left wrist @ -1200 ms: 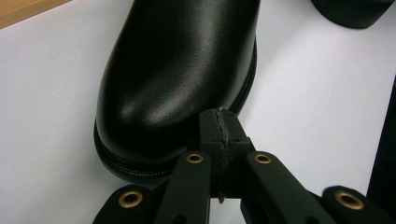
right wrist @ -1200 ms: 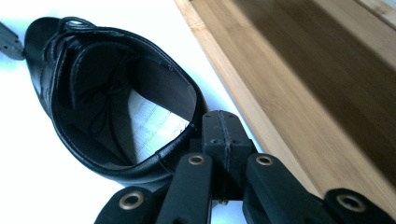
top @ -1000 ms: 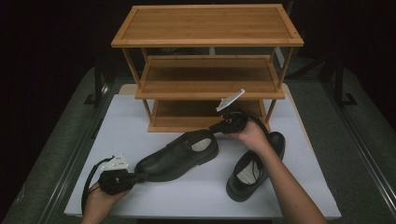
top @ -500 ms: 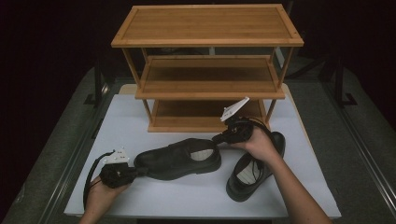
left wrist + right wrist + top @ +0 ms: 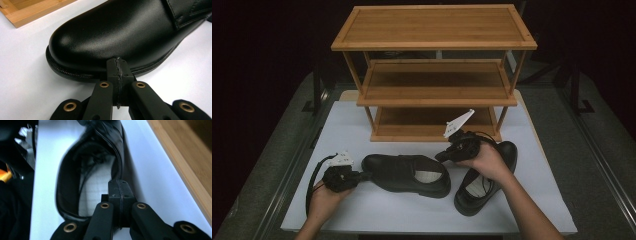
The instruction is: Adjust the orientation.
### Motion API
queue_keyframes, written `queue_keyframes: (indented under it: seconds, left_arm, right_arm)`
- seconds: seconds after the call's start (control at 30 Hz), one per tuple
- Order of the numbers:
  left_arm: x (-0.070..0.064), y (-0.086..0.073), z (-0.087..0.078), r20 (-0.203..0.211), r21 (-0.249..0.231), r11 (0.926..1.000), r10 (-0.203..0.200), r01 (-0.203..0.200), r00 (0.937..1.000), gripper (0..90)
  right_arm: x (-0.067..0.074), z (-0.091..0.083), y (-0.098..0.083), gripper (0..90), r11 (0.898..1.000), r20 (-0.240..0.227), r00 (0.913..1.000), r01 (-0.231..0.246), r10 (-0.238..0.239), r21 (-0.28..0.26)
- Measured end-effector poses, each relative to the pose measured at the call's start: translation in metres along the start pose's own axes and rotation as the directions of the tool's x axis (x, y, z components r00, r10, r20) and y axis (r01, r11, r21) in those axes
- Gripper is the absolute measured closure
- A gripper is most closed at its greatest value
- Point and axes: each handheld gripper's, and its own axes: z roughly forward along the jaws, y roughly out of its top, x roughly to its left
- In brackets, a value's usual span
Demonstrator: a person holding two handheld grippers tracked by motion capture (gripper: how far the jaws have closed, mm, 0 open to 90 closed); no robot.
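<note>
A black leather shoe (image 5: 407, 172) lies on its sole on the white table (image 5: 349, 122), toe to the left. My left gripper (image 5: 362, 176) is shut, and its tips (image 5: 117, 66) touch the shoe's toe (image 5: 112, 32) at the sole edge with nothing between the jaws. My right gripper (image 5: 441, 156) is at the heel end. Its jaws (image 5: 121, 188) are shut over the rim of the shoe's opening (image 5: 95, 182), and the rim's right wall runs in between them. A second black shoe (image 5: 484, 182) lies to the right, partly under the right hand.
A three-tier wooden shoe rack (image 5: 434, 95) stands at the back of the table, its shelves bare. Its bottom edge (image 5: 185, 162) runs close behind the shoes. Dark floor surrounds the table, and bare white table lies along the front edge.
The shoe was tilted with its heel raised by the right gripper. It has come down flat on the table and shifted right. Both grippers lowered with it.
</note>
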Motion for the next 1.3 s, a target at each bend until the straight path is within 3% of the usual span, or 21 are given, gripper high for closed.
queue_keyframes:
  seconds: [0.07,0.17,0.4,0.5,0.6,0.87,1.07,1.17,1.3]
  left_arm:
    - [0.002,0.002,0.001,-0.004,0.003,1.0,0.003,-0.003,1.0,90.0]
    - [0.006,0.005,0.004,-0.015,0.003,1.0,0.003,-0.003,0.9999,90.0]
    - [0.011,0.014,0.012,-0.04,0.004,1.0,0.008,-0.007,0.9992,90.0]
    - [0.012,0.018,0.014,-0.038,-0.001,1.0,0.007,-0.007,0.9992,90.0]
    - [0.014,0.021,0.016,-0.039,-0.014,0.9999,0.005,-0.006,0.9992,90.0]
    - [0.02,0.03,0.024,-0.052,-0.01,0.9999,0.011,-0.011,0.9986,90.0]
    - [0.025,0.036,0.033,-0.056,-0.035,0.9994,0.001,-0.003,0.9985,90.0]
    - [0.024,0.044,0.038,-0.078,-0.011,0.9995,0.03,-0.031,0.9965,90.0]
    - [0.025,0.05,0.048,-0.09,-0.028,0.9991,0.028,-0.031,0.9956,90.0]
  right_arm:
    - [0.009,-0.004,-0.004,90.0,0.998,0.017,0.9995,-0.024,0.025,-0.061]
    - [0.019,-0.008,-0.012,90.0,0.993,0.04,0.9977,-0.05,0.054,-0.104]
    - [0.035,-0.011,-0.027,90.0,0.989,0.031,0.9968,-0.069,0.074,-0.134]
    - [0.038,-0.015,-0.031,90.0,0.985,0.049,0.9953,-0.075,0.084,-0.153]
    - [0.038,-0.016,-0.035,90.0,0.987,0.055,0.9943,-0.083,0.091,-0.136]
    - [0.043,-0.012,-0.04,90.0,0.988,0.017,0.9956,-0.089,0.092,-0.129]
    - [0.051,-0.008,-0.039,90.0,0.989,-0.034,0.9973,-0.068,0.064,-0.129]
    - [0.055,-0.005,-0.04,90.0,0.989,-0.056,0.997,-0.062,0.054,-0.135]
    - [0.062,-0.003,-0.039,90.0,0.989,-0.055,0.9977,-0.047,0.039,-0.138]
